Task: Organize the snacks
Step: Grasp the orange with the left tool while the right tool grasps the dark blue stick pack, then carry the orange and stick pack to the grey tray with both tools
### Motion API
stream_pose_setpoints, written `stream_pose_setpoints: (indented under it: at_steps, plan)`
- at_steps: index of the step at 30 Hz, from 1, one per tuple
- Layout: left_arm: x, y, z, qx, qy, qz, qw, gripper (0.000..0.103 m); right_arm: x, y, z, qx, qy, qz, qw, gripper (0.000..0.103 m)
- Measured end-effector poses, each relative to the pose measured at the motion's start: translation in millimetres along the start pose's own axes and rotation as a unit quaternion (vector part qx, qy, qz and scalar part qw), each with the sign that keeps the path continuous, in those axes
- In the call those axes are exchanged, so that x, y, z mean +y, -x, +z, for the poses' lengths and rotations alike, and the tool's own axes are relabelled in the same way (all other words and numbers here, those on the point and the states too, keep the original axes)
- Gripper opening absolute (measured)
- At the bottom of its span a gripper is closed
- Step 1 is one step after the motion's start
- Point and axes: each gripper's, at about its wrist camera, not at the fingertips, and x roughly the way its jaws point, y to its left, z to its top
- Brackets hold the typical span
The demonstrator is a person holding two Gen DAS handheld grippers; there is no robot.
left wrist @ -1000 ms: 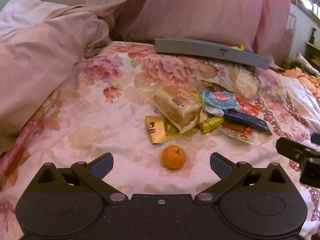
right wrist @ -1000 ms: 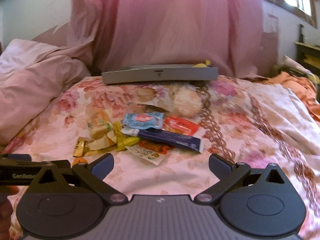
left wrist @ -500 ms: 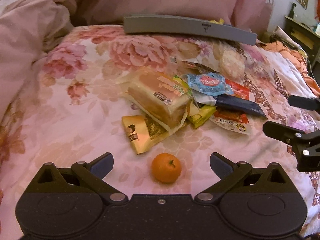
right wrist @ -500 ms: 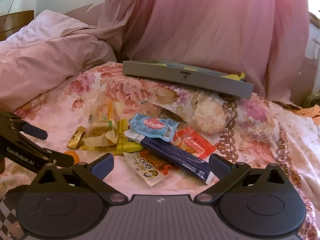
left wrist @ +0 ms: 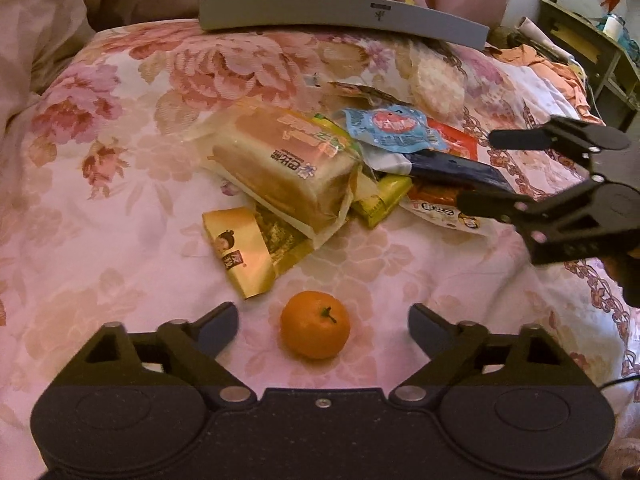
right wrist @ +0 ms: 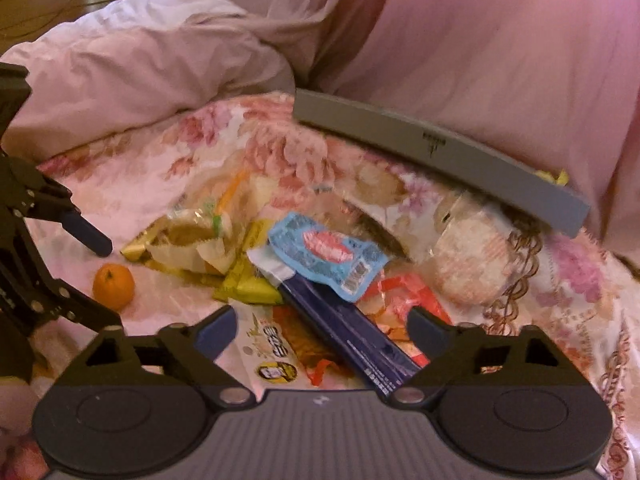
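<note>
Straight ahead in the left wrist view, the small round orange tangerine is seen on the floral bedsheet, centred between the released jaws of the left gripper. Next, in the right wrist view, the long dark-blue foil snack bar is framed diagonally between the released jaws of the right gripper; the tangerine lies far left.

Left gripper: black speckled body, silver screws, dark blue fingertips. Right gripper: grey ribbed body, black linkages, blue fingertips.

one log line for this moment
left tool: open, tangerine between fingers | right tool: open, over navy packet | nothing gripped
</note>
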Motion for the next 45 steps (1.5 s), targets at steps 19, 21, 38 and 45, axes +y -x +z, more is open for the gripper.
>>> stream_pose_setpoints:
  at_steps: [19,21,38,45]
  plan:
    - [-12,-3,0,-0.011,0.002,0.001,0.9999,0.038,-21,-24,-8,0.047,-0.056,0.048,0.996,0.042]
    - [-12,-5,1,-0.016,0.013,-0.001,0.9998,0.038,-10,-19,-8,0.055,-0.043,0.046,0.997,0.035]
    - [-23,-12,6,-0.038,0.023,0.017,0.9989,0.037,19,-22,-2,0.053,-0.058,0.061,0.995,0.037]
    - [-36,-3,3,-0.049,0.023,0.027,0.9981,0.037,39,-7,-6,0.063,-0.051,0.028,0.996,0.026]
